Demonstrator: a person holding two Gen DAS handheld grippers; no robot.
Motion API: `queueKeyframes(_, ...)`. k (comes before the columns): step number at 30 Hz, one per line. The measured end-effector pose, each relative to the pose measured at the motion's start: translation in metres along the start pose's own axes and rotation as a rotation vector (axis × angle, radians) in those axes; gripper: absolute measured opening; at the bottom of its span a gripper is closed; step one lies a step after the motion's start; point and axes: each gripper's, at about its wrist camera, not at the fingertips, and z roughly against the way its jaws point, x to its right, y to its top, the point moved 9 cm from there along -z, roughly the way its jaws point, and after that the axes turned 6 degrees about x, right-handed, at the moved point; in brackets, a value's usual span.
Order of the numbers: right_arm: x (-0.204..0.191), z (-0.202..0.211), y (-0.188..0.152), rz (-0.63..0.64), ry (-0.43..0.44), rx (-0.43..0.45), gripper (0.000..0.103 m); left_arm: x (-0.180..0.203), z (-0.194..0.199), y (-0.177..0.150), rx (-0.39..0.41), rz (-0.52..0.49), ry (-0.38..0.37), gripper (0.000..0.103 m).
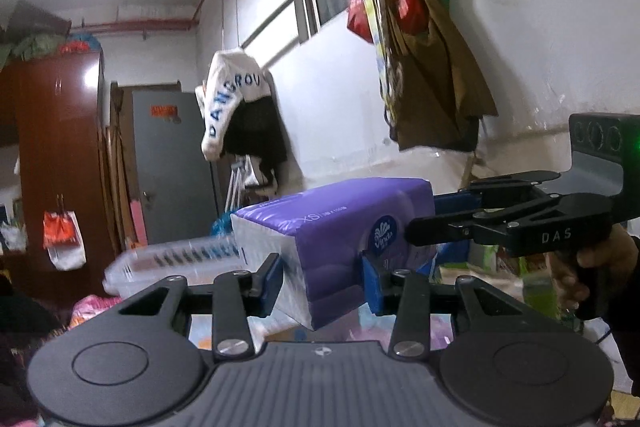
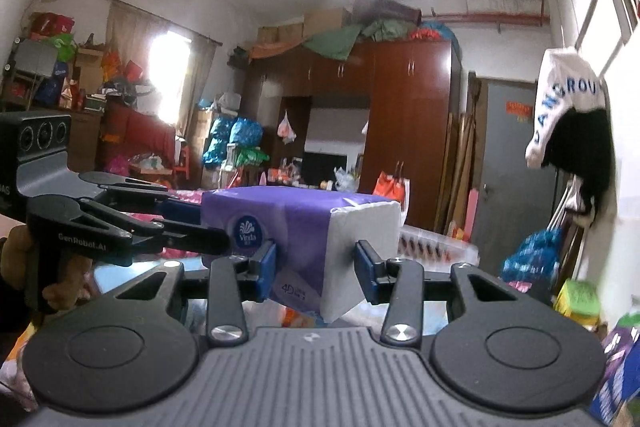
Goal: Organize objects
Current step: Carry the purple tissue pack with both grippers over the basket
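- Here, both of my tools meet on one purple Vinda tissue pack [image 1: 336, 243], which I hold up in the air, in front of the white wall and above a cluttered surface I cannot make out clearly.
- My left hand-held gripper [image 1: 322, 279] is closed to the width of the pack, its blue pads pressing the white end face on one side and the purple wrapper on the other.
- My right hand-held gripper [image 2: 316, 267] clamps the same tissue pack [image 2: 300, 235] from the other side, one pad on the purple wrapper, one on the white end.
- In the left wrist view, the right hand-held gripper [image 1: 424, 223] reaches in from the right of the pack, fingers against its far side.
- Just behind the pack, to its left, sits a translucent white basket [image 1: 176, 263], blurred.
- Beyond the pack stand a red-brown wardrobe [image 2: 412, 131] and a grey door [image 2: 508, 163].
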Motion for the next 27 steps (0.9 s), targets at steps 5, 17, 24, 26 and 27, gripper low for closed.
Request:
queueKeyframes(5,0.019,-0.035,0.018,0.008,-0.006,-0.017,0.046,-0.024,-0.03,0.032,-0.011,-0.032,0.027,0.046)
queueKeyframes(17,0.065,-0.125,-0.02,-0.081,-0.019,-0.162,0.045,-0.101,-0.129,0.019,-0.178,0.035,0.035,0.046)
queueKeyframes(24,0.081,-0.142,-0.052,-0.158,-0.035,-0.254,0.046,-0.118,-0.163,-0.01,-0.291,0.05,0.05,0.046)
queueKeyframes(26,0.081,-0.142,-0.053,-0.162,-0.037,-0.264,0.046,-0.119,-0.167,-0.012,-0.307,0.039,0.057,0.046)
queueKeyframes(27,0.082,-0.141,-0.054,-0.165,-0.039,-0.268,0.046,-0.12,-0.168,-0.013,-0.311,0.04,0.059,0.046)
